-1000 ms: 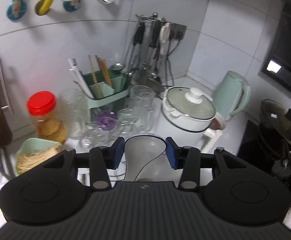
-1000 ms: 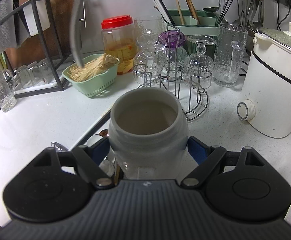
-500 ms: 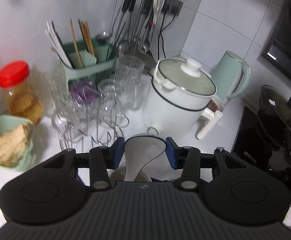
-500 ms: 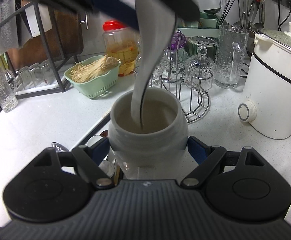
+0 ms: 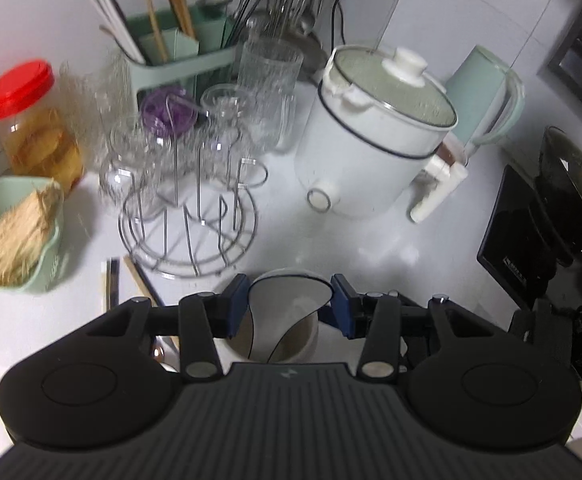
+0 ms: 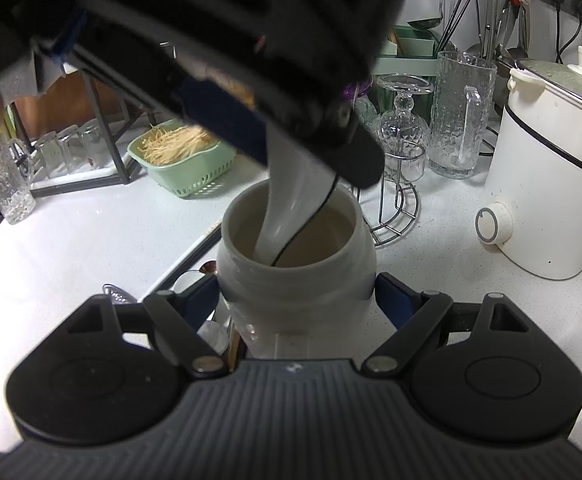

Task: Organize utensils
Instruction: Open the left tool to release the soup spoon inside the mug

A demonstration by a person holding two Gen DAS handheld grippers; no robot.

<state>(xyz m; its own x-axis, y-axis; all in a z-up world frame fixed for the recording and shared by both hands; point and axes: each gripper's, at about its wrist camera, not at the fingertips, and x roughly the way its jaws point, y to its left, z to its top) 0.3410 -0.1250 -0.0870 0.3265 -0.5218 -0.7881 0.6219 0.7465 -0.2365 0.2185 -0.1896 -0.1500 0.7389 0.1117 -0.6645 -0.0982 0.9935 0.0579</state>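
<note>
Spatula (image 6: 291, 200) is going handle-down into crock (image 6: 295, 280) at six o'clock on desk (image 6: 71, 240); left tongs (image 5: 290, 300) gripping its blade, right tongs (image 6: 297, 296) clamping crock for steadiness.

no text can be read; the black appliance (image 5: 509, 256) at the counter's right edge bears a small white label, too blurred.

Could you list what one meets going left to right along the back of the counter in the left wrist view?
Red-lidded jar → green utensil caddy → tall glass mug → white electric pot → mint kettle.
</note>
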